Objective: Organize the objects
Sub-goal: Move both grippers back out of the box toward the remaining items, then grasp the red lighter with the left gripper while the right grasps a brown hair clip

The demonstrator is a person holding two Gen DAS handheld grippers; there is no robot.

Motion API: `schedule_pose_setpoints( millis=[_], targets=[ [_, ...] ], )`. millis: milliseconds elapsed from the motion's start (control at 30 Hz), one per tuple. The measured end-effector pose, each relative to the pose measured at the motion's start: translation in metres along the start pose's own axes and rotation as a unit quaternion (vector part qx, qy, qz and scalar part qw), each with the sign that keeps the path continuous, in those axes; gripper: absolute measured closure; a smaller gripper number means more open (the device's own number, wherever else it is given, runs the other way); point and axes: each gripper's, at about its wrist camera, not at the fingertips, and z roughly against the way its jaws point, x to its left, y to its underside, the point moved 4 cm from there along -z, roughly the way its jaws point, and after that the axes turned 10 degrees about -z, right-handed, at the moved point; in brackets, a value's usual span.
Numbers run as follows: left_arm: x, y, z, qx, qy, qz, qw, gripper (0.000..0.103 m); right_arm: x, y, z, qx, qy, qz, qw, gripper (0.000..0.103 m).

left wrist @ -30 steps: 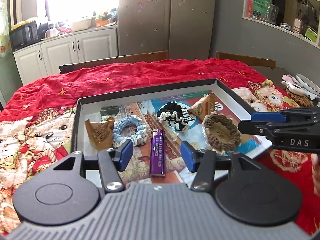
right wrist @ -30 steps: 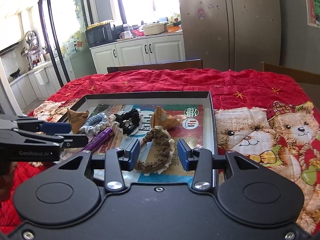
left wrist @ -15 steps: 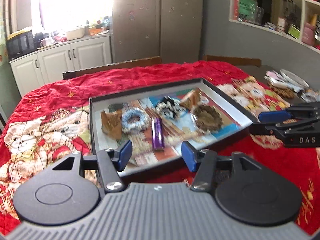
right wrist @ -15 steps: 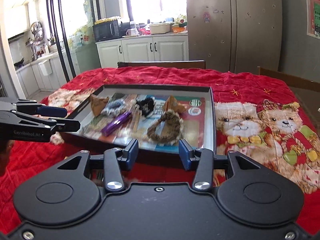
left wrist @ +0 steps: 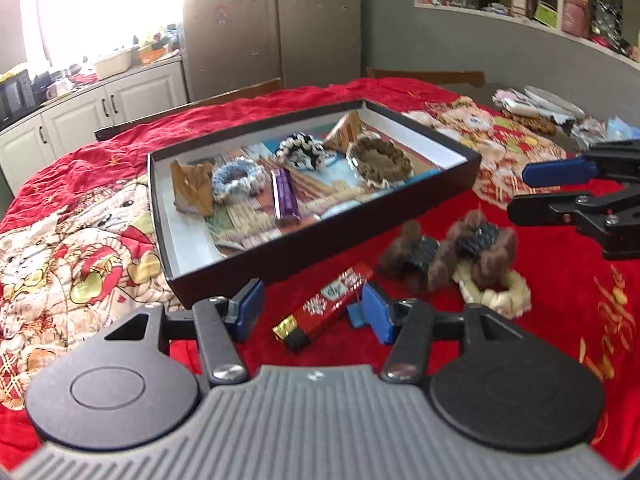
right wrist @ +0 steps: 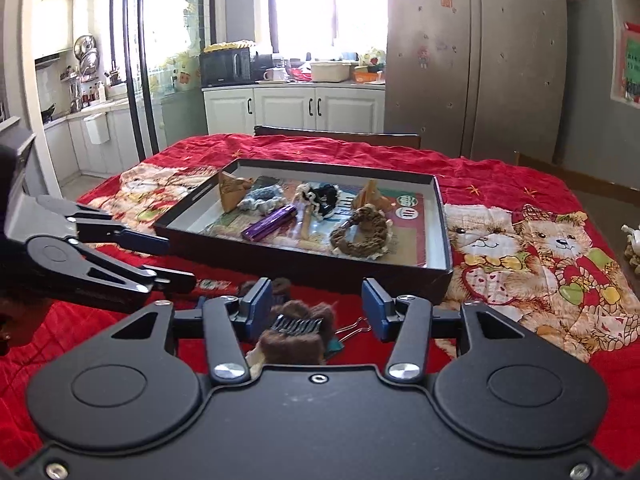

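Note:
A black box (left wrist: 332,236) (right wrist: 384,272) on the red cloth holds a purple lighter (left wrist: 285,197) (right wrist: 269,223), blue (left wrist: 237,182), black-and-white (left wrist: 301,151) and brown (left wrist: 381,161) (right wrist: 362,233) scrunchies and two brown paper packets (left wrist: 192,192). In front of it lie a red lighter (left wrist: 329,300), two furry brown hair clips (left wrist: 418,256) (left wrist: 482,246) and a cream scrunchie (left wrist: 494,291). My left gripper (left wrist: 312,312) is open above the red lighter. My right gripper (right wrist: 318,310) is open over a furry clip (right wrist: 298,330).
The red teddy-print cloth (right wrist: 532,248) covers the table. A binder clip (right wrist: 354,327) lies by the right gripper. Clutter and a plate (left wrist: 540,108) sit at the far right edge. Chairs (right wrist: 336,136) stand behind the table; kitchen cabinets lie beyond.
Both grippers have pulled back from over the box toward the near side of the table. The loose items in front of the box have come into view. Both stay open.

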Motion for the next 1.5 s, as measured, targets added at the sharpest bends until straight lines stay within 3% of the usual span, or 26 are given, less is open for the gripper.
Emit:
schedule_pose_setpoints(
  millis=[567, 733, 1000, 1133, 1500],
  targets=[
    [0.004, 0.011, -0.026, 0.003, 0.017, -0.025, 0.9995, 0.035, 0.007, 0.02, -0.02, 0.023, 0.003, -0.004, 1.0, 0.054],
    [-0.001, 0.009, -0.031, 0.004, 0.028, -0.026, 0.9993, 0.044, 0.013, 0.023, -0.027, 0.028, 0.007, 0.011, 1.0, 0.054],
    [-0.007, 0.009, -0.031, 0.001, 0.031, -0.023, 0.9993, 0.07, 0.013, 0.025, -0.038, 0.032, 0.024, 0.02, 0.999, 0.059],
    [-0.011, 0.01, -0.029, 0.0, 0.029, -0.024, 0.9993, 0.072, 0.01, 0.025, -0.039, 0.034, 0.022, 0.014, 0.999, 0.066],
    [-0.019, 0.011, -0.023, -0.002, 0.021, -0.019, 0.9996, 0.074, 0.009, 0.024, -0.036, 0.027, 0.022, 0.017, 0.999, 0.068]
  ],
)
